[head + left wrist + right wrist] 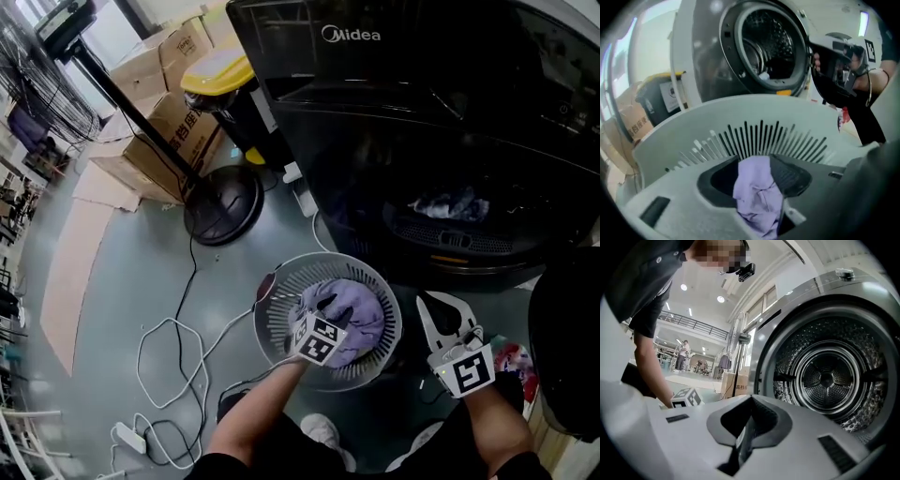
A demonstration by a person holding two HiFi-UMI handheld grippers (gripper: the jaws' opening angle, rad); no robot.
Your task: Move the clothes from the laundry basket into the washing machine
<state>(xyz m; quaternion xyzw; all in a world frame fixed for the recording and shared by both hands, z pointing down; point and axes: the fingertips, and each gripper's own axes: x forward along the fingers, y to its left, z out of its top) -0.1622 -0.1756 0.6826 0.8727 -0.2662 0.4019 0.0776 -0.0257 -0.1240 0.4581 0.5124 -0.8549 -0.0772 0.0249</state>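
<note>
From the head view, the laundry basket [277,317] sits on the floor in front of the black washing machine [422,141]. A lavender cloth [361,314] is heaped in it and hides the basket's bottom, so we cannot say whether anything lies beneath it. The left gripper [755,162] is pushed down into that cloth. From above its tips are buried and only its marker cube shows. In its own view the jaws stand partly apart, with the cloth bunched up in the gap between them and the basket's slotted wall just beyond.

The right gripper [751,401] hangs beside the basket, near the machine's opening. Its jaws are together with nothing between them, and they point at the steel drum [829,378]. From above the drum mouth is mostly dark. We can make out a crumpled blue-and-white garment [450,204] there but not what it is. A dark round door [567,347] is cut off by the right edge of the head view.
</note>
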